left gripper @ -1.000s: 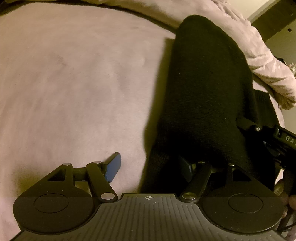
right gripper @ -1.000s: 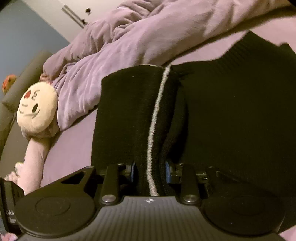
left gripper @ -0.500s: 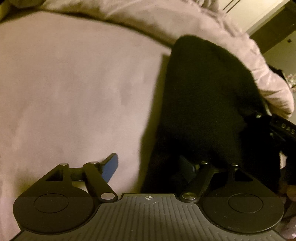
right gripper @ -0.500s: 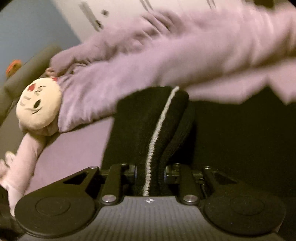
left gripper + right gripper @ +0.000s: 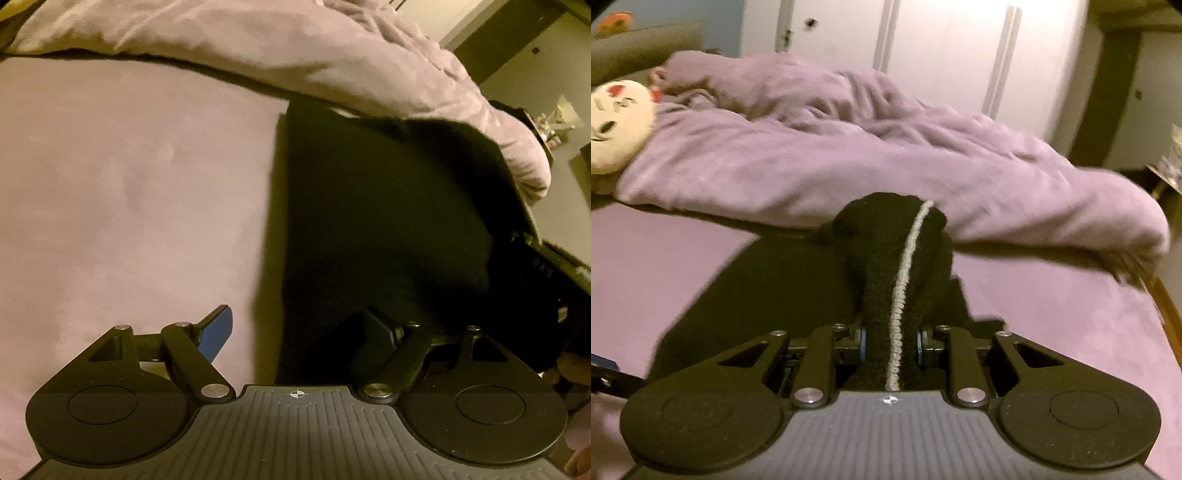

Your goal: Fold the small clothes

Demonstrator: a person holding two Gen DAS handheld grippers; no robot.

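Now | right gripper [image 5: 889,345]: jaws pinch a bunched fold of the black knit garment [image 5: 886,266] with a white stripe, lifted up | left gripper [image 5: 299,332]: jaws wide, holding nothing | garment [image 5: 369,221] lies on the purple bed [image 5: 129,203] | lilac blanket [image 5: 849,158] behind.

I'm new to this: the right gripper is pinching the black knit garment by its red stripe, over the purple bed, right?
Nearly: the stripe is pale grey-white, not red, as the right wrist view shows. The right gripper does pinch the black knit garment over the purple bed.
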